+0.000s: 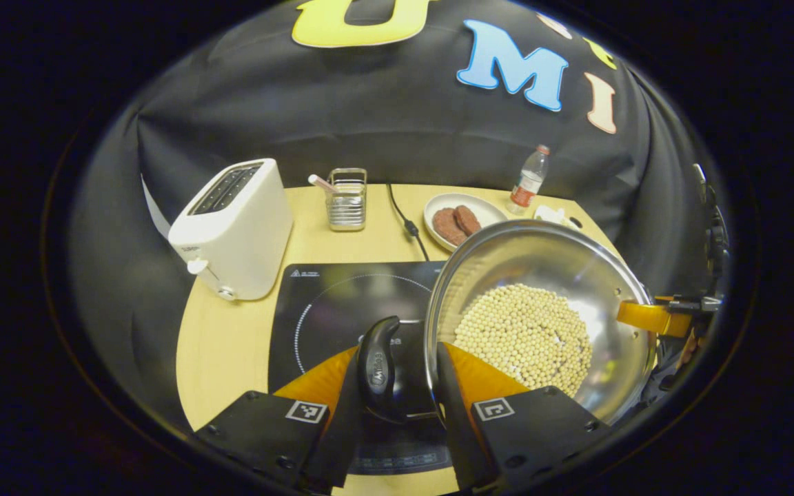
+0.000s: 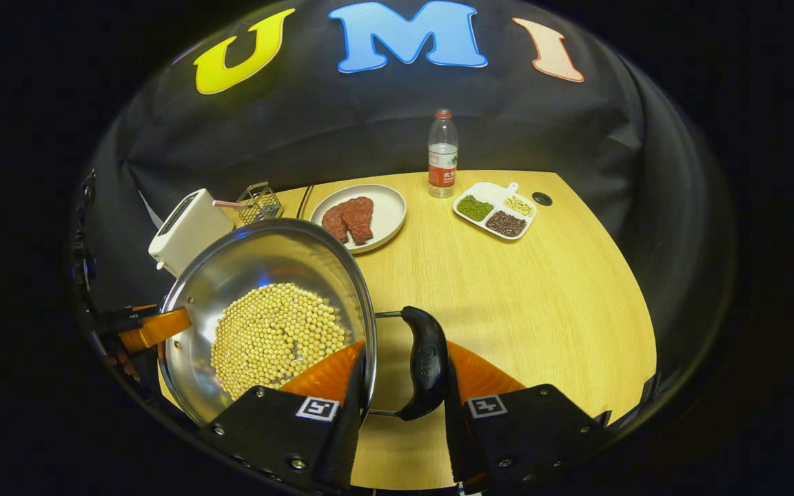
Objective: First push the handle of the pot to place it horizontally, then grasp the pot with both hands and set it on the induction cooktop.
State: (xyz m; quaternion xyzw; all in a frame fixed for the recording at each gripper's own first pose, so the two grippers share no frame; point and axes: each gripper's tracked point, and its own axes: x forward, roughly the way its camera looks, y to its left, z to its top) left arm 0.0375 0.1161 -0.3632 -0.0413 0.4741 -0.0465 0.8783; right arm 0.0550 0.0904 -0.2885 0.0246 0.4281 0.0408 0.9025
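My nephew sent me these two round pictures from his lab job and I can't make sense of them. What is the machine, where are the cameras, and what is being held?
There is no robot here: a person carries a two-fingered claw in each hand, with a fisheye camera on each. The left gripper view looks along the left claw, whose fingers sit either side of one black side handle of a shiny steel pot of pale yellow beans. The right gripper view shows the right claw at the opposite handle.

Under the pot's left side lies a black induction cooktop on the wooden table. Also there: a white toaster, a plate of meat, a plastic water bottle and a divided dish of beans.
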